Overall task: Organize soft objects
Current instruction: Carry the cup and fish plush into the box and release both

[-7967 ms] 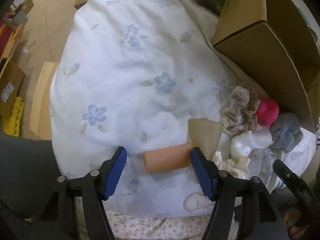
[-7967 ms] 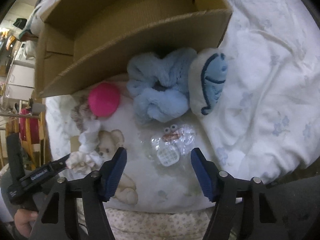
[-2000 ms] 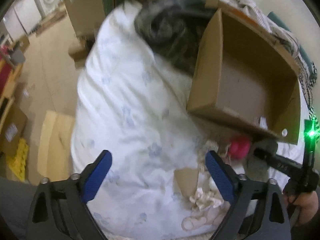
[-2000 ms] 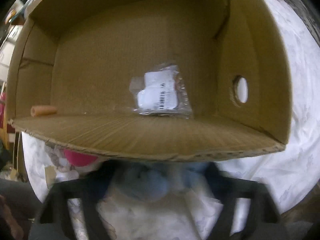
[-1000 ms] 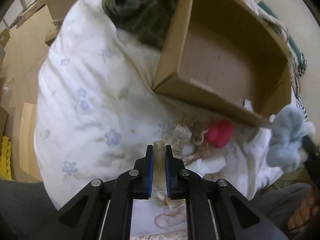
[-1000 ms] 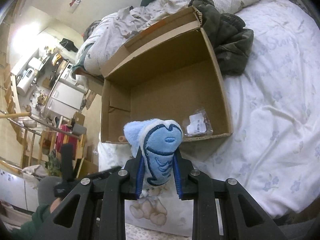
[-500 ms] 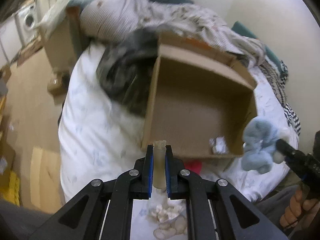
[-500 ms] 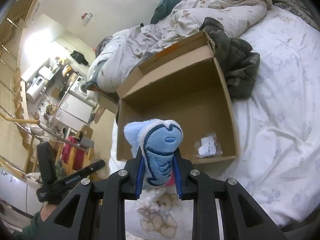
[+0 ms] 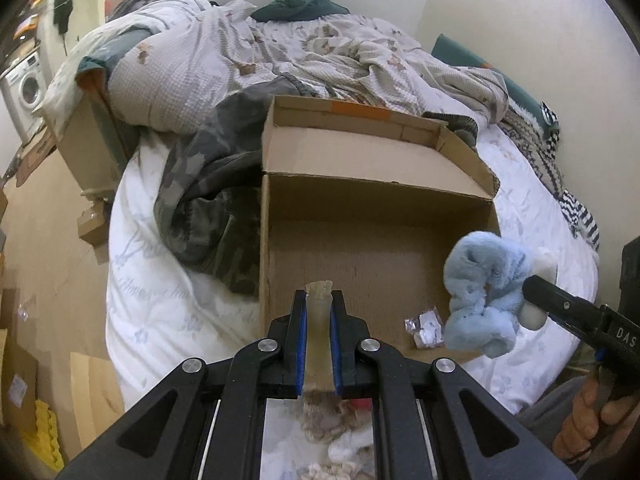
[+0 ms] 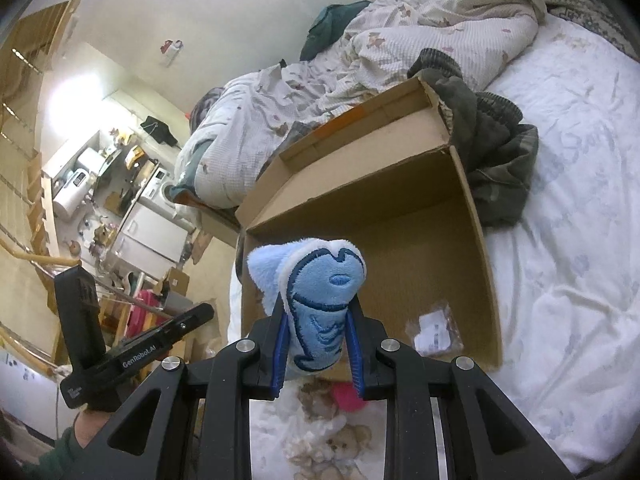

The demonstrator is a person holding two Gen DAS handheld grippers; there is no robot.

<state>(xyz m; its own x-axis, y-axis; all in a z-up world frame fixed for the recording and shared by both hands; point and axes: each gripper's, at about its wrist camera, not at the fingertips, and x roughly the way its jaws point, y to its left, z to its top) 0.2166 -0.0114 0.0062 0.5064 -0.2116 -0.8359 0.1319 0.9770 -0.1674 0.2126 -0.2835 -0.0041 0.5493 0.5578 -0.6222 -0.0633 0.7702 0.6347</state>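
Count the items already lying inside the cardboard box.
1: a clear plastic packet on the cardboard box floor, near its front right corner; the front wall may hide more.

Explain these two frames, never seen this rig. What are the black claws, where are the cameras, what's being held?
No robot here: a person holds a two-finger gripper in each hand, with a fisheye camera on each looking forward along its fingers. So each picture shows its own claw at the bottom.

In the left wrist view, the left gripper is shut on a flat beige piece; I cannot tell what it is. In the right wrist view, the right gripper is shut on a light blue plush toy; a fluffy blue scrunchie hangs at it too.

Both are raised over an open cardboard box on a bed with a white floral sheet. A small plastic packet lies inside. A pink ball and other soft bits lie below the claws.
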